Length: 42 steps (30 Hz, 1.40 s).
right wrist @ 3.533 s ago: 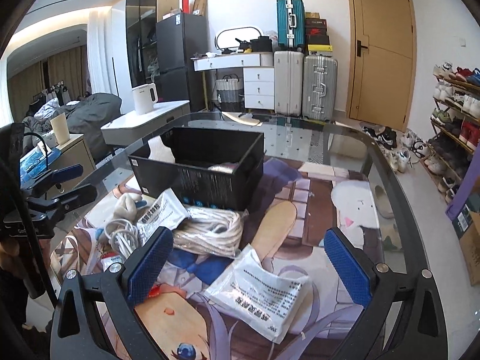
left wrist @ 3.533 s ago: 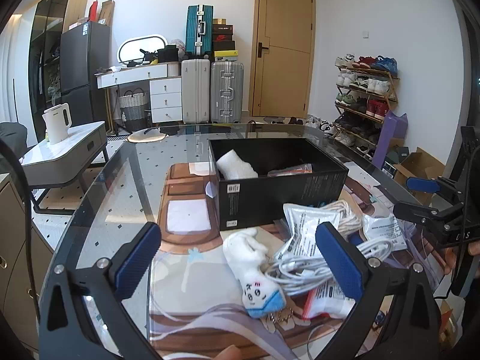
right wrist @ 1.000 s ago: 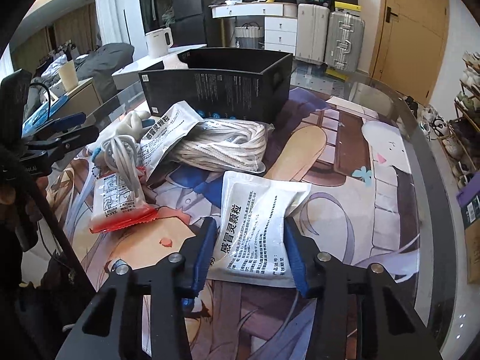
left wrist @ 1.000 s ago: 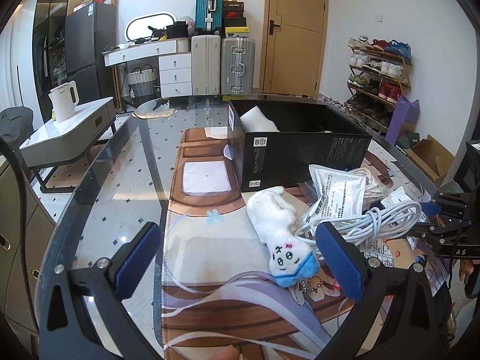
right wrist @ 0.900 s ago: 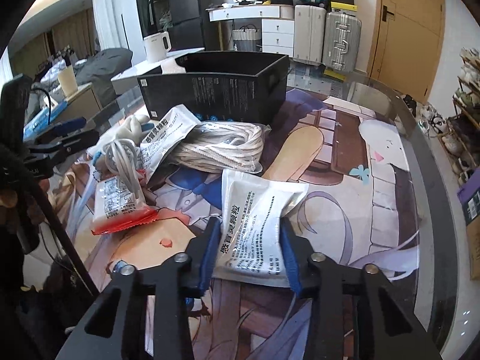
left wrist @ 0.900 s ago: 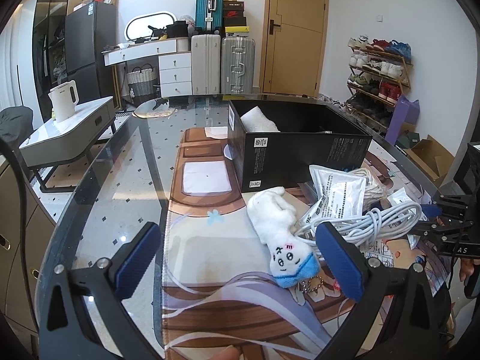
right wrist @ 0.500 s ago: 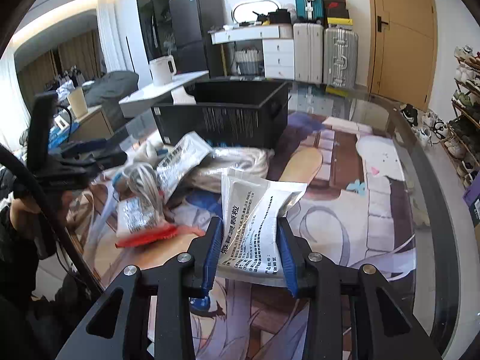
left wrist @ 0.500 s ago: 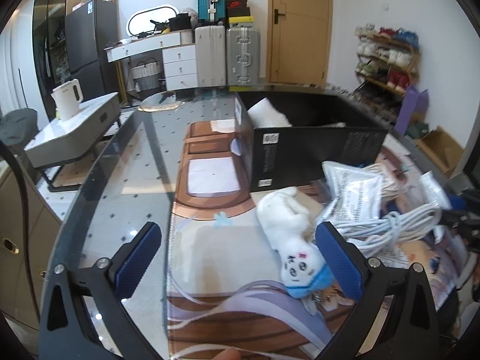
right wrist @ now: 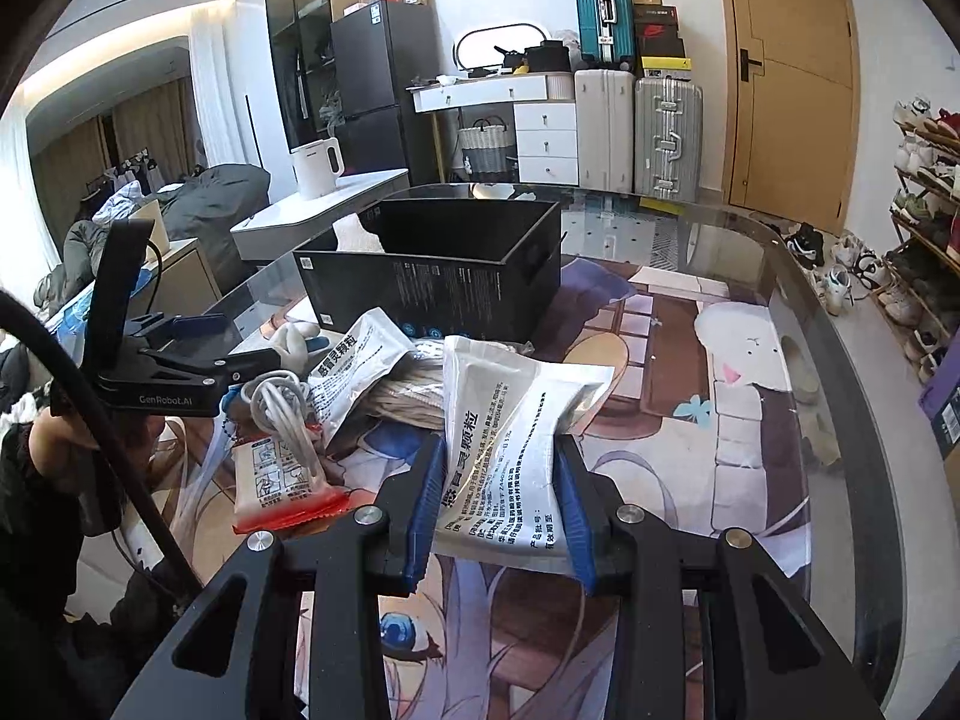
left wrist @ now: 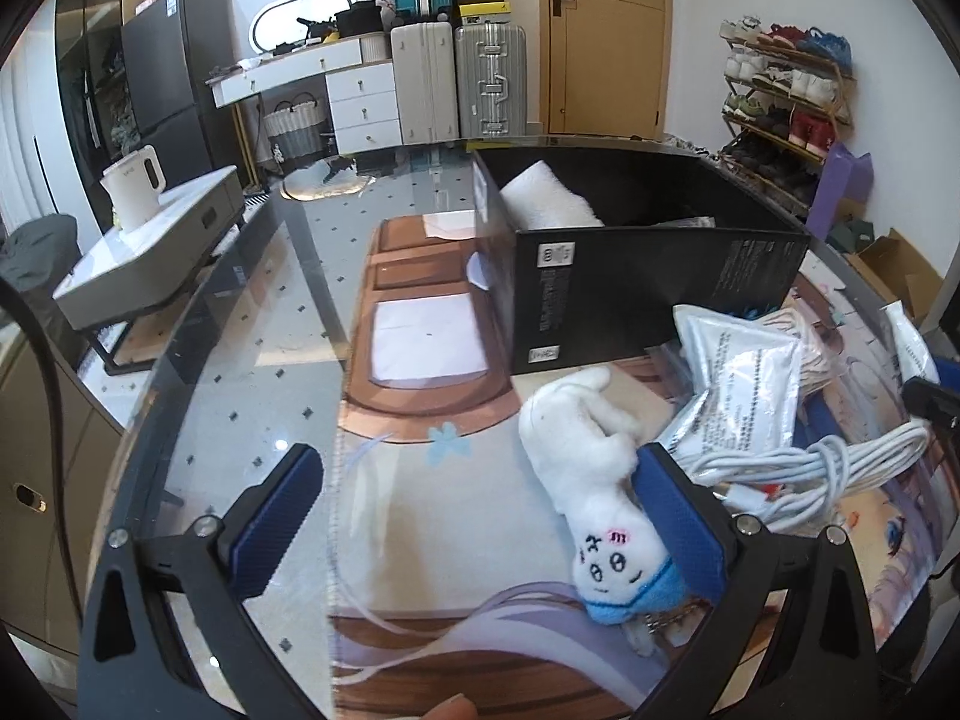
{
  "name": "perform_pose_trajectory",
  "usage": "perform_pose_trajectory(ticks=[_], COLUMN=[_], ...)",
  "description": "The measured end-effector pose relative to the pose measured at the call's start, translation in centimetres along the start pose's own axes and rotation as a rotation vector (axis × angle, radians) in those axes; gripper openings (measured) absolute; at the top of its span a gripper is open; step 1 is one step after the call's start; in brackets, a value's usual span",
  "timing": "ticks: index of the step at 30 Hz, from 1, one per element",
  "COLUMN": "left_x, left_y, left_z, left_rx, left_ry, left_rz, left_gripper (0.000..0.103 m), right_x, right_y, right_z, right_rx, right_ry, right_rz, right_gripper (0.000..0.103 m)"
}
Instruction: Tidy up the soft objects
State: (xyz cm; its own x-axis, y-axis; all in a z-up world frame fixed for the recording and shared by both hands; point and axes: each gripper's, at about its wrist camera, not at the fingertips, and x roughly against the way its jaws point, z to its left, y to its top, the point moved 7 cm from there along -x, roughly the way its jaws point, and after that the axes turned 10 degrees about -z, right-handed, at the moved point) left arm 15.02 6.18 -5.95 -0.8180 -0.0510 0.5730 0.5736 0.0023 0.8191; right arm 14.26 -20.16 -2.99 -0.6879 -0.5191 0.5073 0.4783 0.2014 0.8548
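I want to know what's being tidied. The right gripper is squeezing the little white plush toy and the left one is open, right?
Not quite. The right gripper squeezes a white printed pouch, as the right wrist view shows. The plush toy lies on the table; the left gripper is open.

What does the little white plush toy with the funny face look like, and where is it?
The small white plush toy is fuzzy, with a stitched face, pink cheeks, a blue end and a metal keychain under it. It lies on its side on the printed table mat, face toward the camera, just in front of the black cardboard box. The left tool is wide open, and its blue pad on the right of the picture sits against the toy's side. White coiled cables lie beside it.
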Motion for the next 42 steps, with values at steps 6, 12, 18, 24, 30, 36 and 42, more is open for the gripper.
perform_pose_trajectory(ticks=[6,12,18,24,30,36,42], left_x=[-0.2,-0.8,-0.8,-0.6,-0.1,0.5,1.6], left_y=[0.1,0.0,-0.1,-0.5,-0.8,-0.9,-0.7], left_z=[0.7,-0.1,-0.4,-1.6,-2.6,-2.6,-2.2], left_rx=[0.026,0.025,0.036,0.043,-0.011,-0.004,0.019], left_ry=[-0.015,-0.035,-0.070,-0.167,-0.192,-0.225,-0.225], left_rz=[0.005,0.031,0.040,0.063,0.060,0.065,0.034], left_gripper=[0.103,0.103,0.098,0.077,0.034,0.027,0.027], right_x=[-0.2,-0.3,-0.1,-0.1,-0.1,-0.1,0.5], right_y=[-0.1,0.0,-0.1,-0.1,-0.1,0.0,0.9], right_z=[0.0,0.0,0.0,0.0,0.1,0.1,0.7], right_rx=[-0.001,-0.003,-0.002,-0.001,-0.002,-0.002,0.017], right_ry=[0.000,-0.002,0.002,0.003,0.003,0.007,0.021], right_rz=[-0.002,-0.002,-0.001,-0.001,-0.003,-0.006,-0.036], right_gripper=[0.036,0.036,0.036,0.037,0.037,0.036,0.036])
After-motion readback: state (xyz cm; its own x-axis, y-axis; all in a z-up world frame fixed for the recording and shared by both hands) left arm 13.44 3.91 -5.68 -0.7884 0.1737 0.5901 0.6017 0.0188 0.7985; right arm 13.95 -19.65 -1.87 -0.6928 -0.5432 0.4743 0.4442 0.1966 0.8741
